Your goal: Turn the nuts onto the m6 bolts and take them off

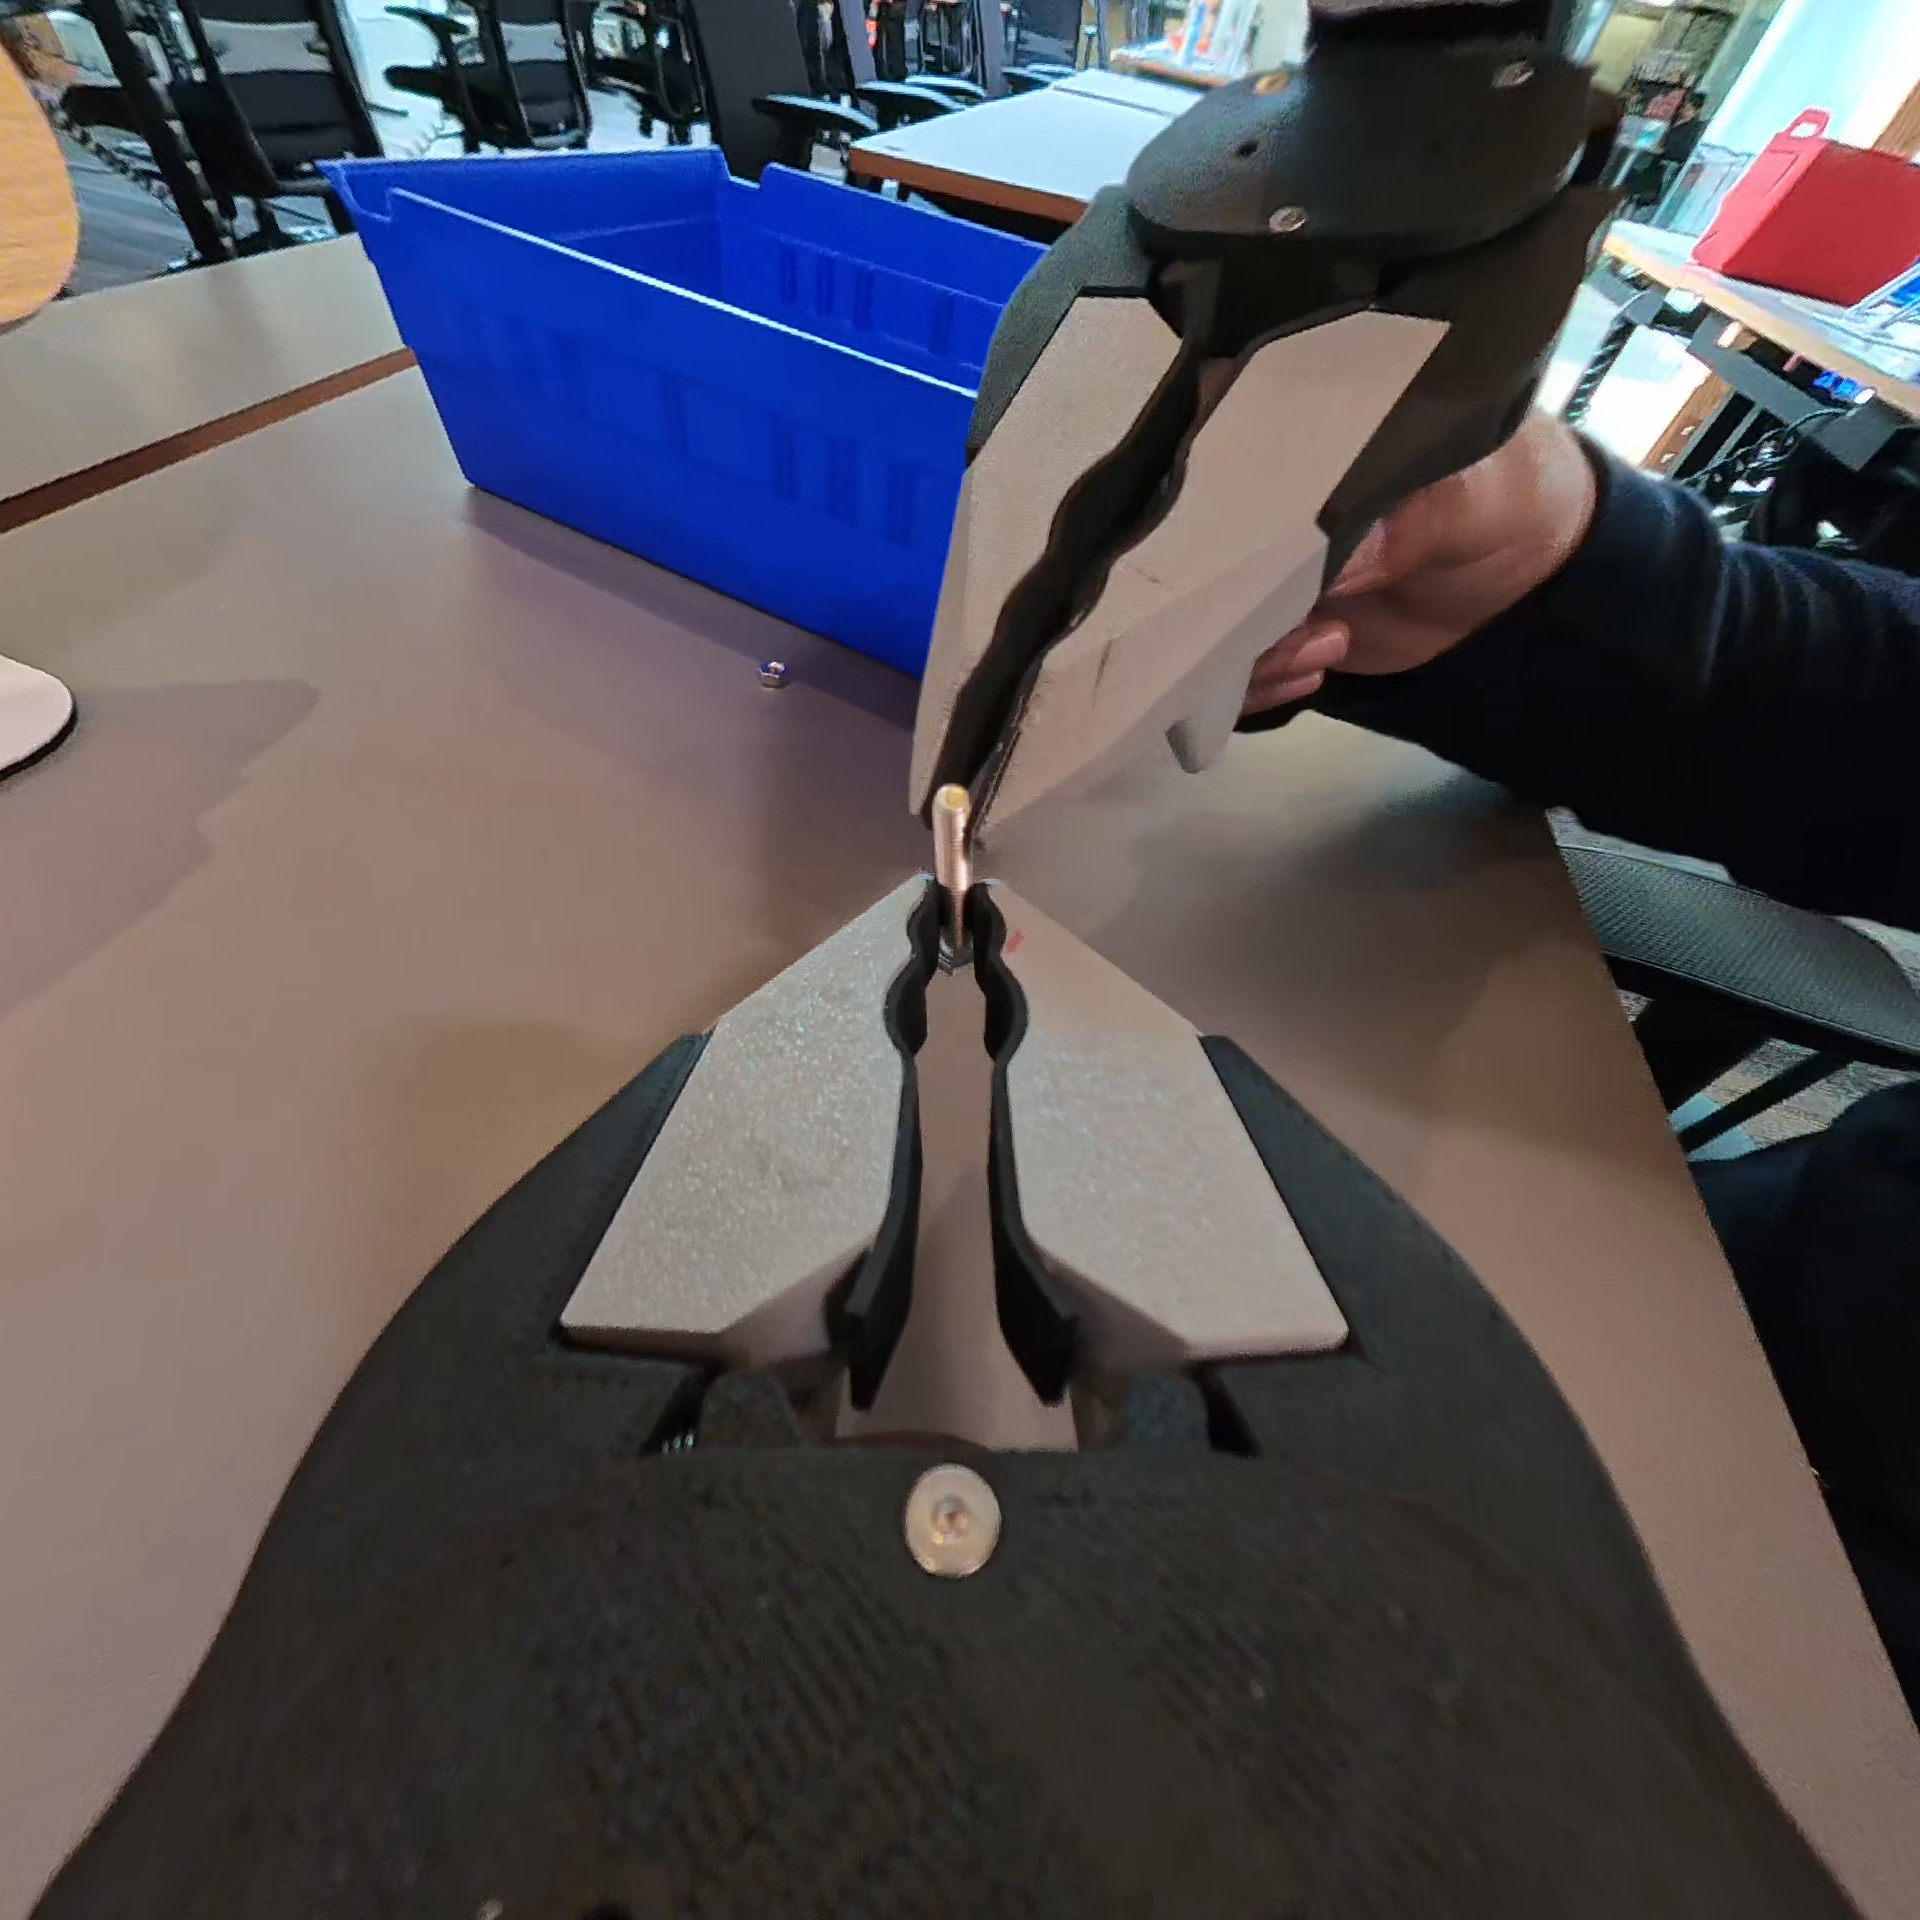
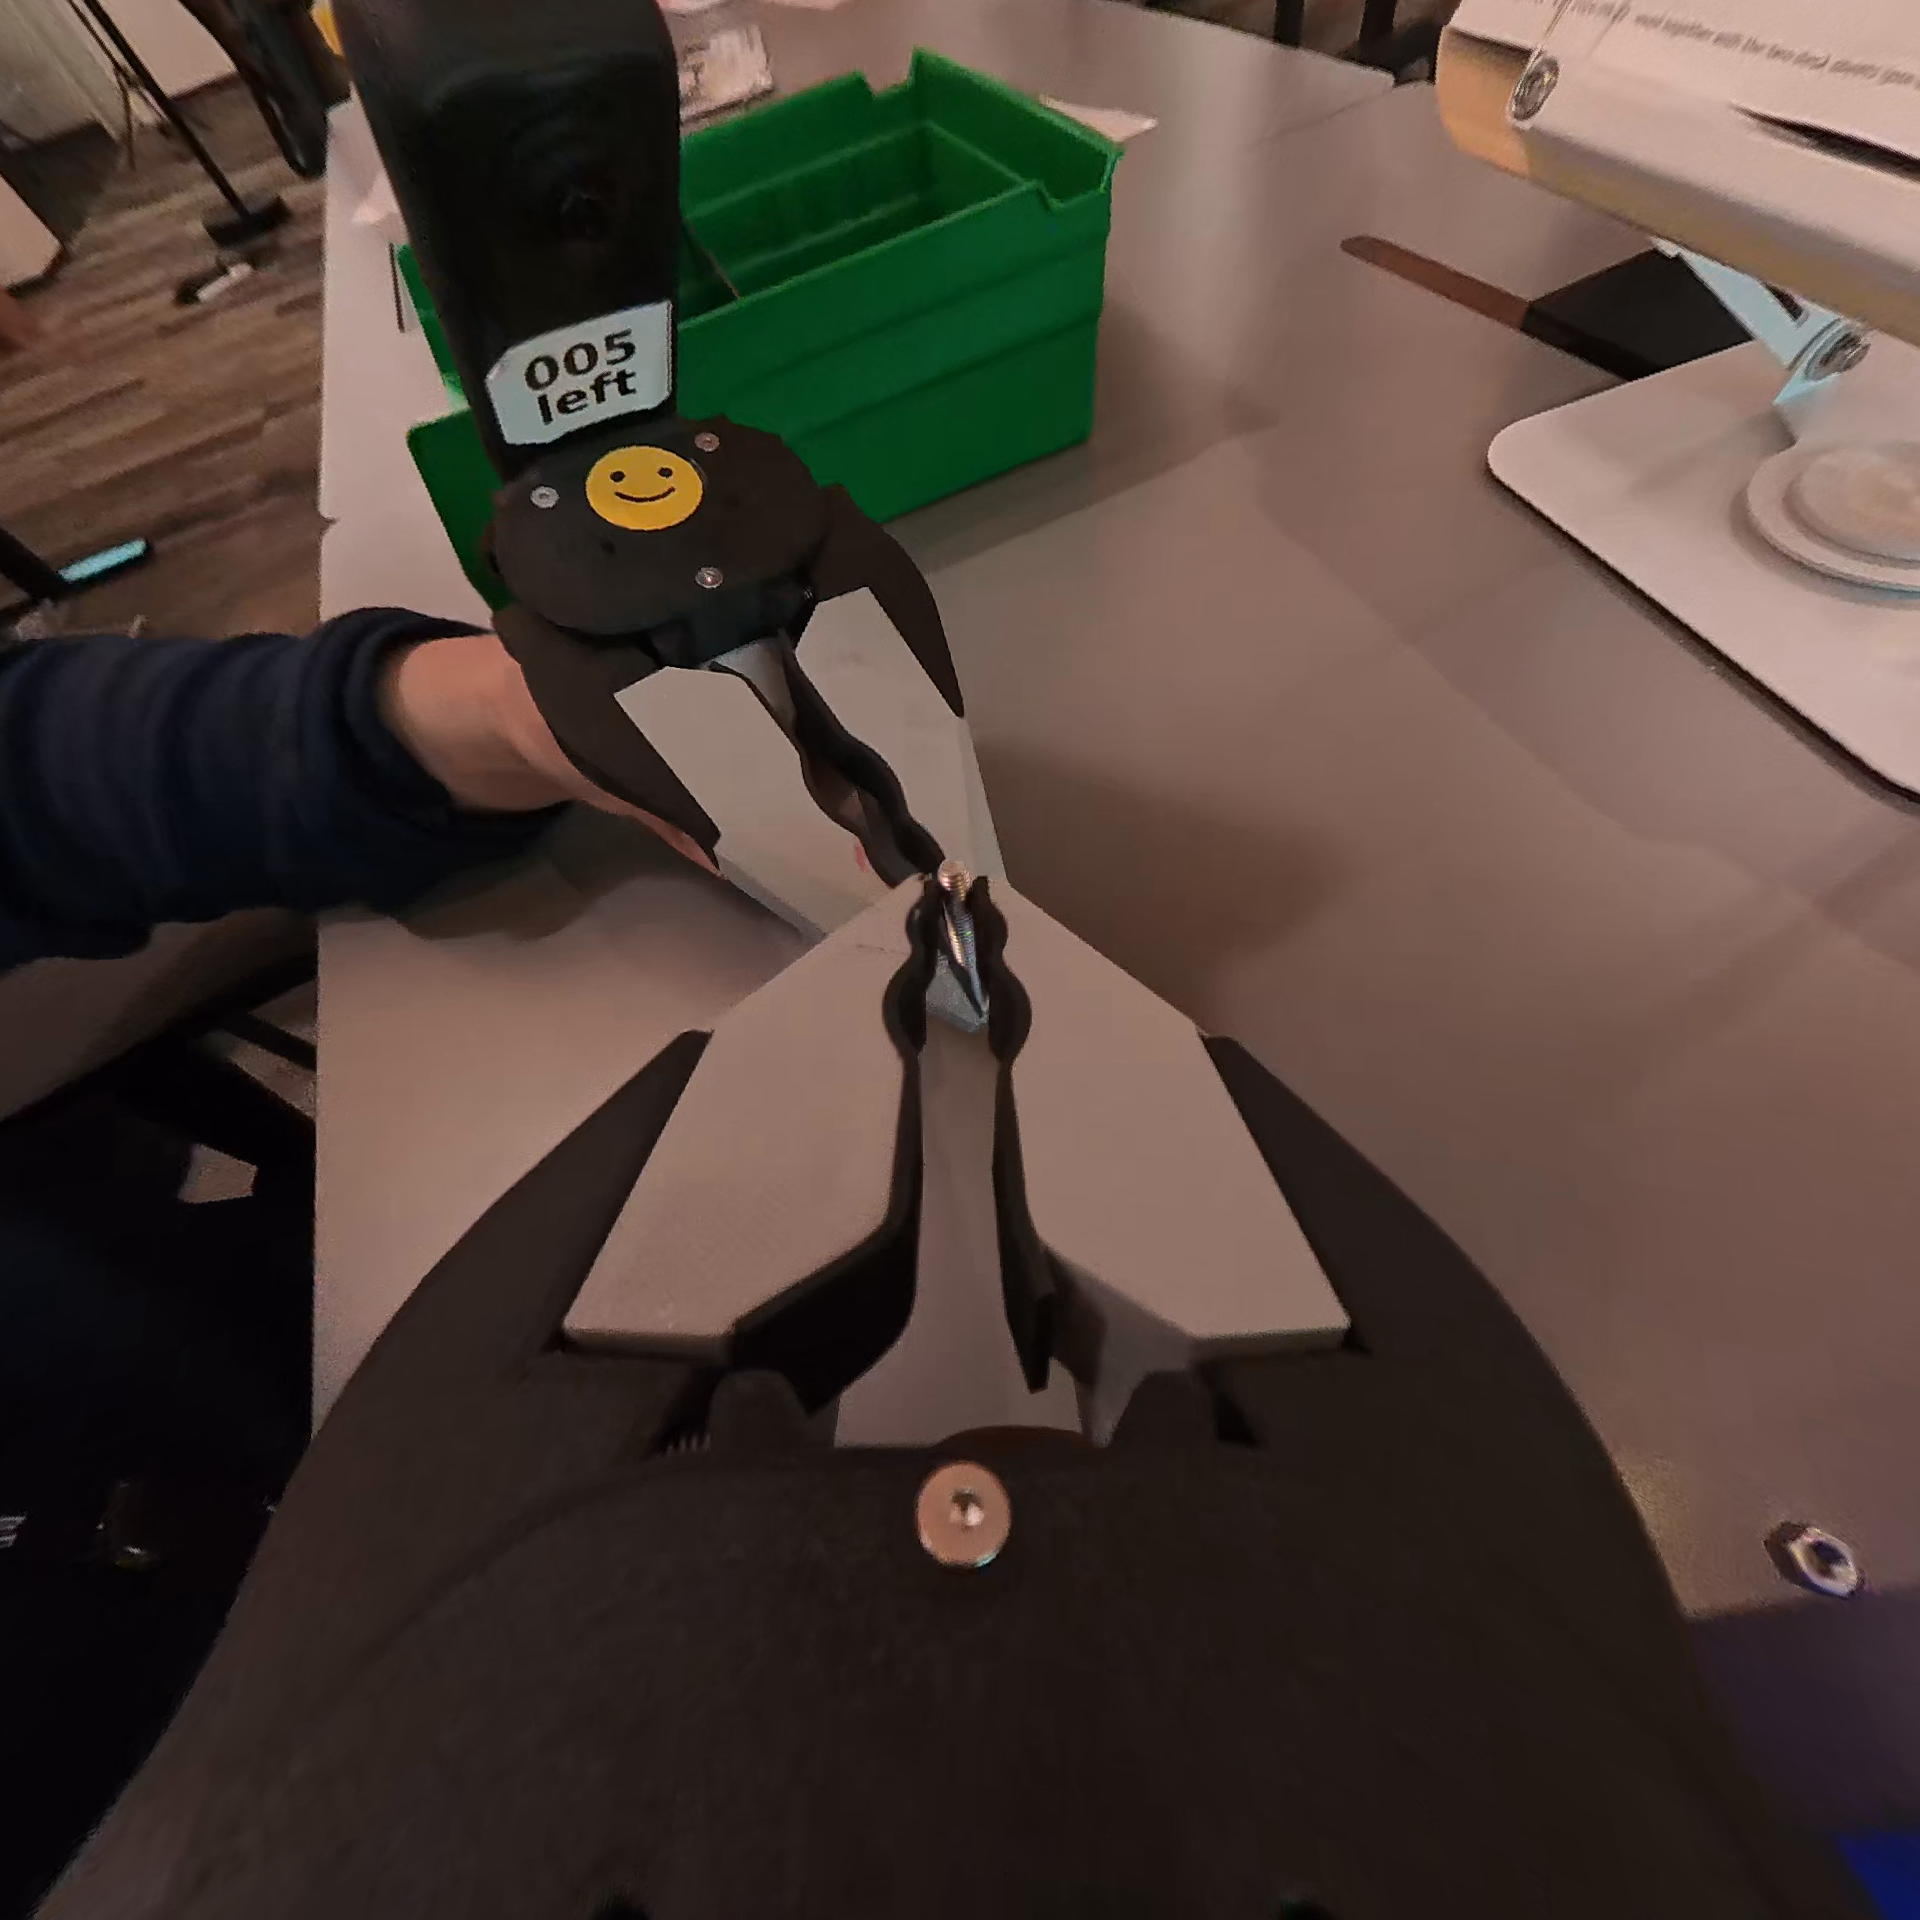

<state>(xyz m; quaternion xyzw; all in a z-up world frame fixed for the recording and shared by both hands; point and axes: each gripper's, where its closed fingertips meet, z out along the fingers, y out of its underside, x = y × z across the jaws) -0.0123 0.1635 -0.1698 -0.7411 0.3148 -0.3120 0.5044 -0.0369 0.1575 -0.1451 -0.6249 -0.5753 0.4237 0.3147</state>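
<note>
Left wrist view: left claw is clenched on the bolt, pads pinching its lower end, where a bit of metal (maybe a nut or the head, too small to tell) sits between the tips. The bolt shaft sticks up and away from the claw, above the tabletop. Right claw comes in from the upper right, held by a hand in a dark sleeve, its tips touching the top end of the bolt; whether it is closed on anything cannot be told from here. A loose nut lies on the tabletop just in front of the blue bin. Office chairs and other desks are behind.

Right wrist view: right claw is clenched on the bolt, threaded shaft running between the pads, tip poking out at the front. Left claw reaches in from the upper left, held by a hand, its tips right at the bolt tip. A green bin with dividers stands farther back on the tabletop. A second loose nut lies at the lower right beside the claw body. A white stand base sits at right.
</note>
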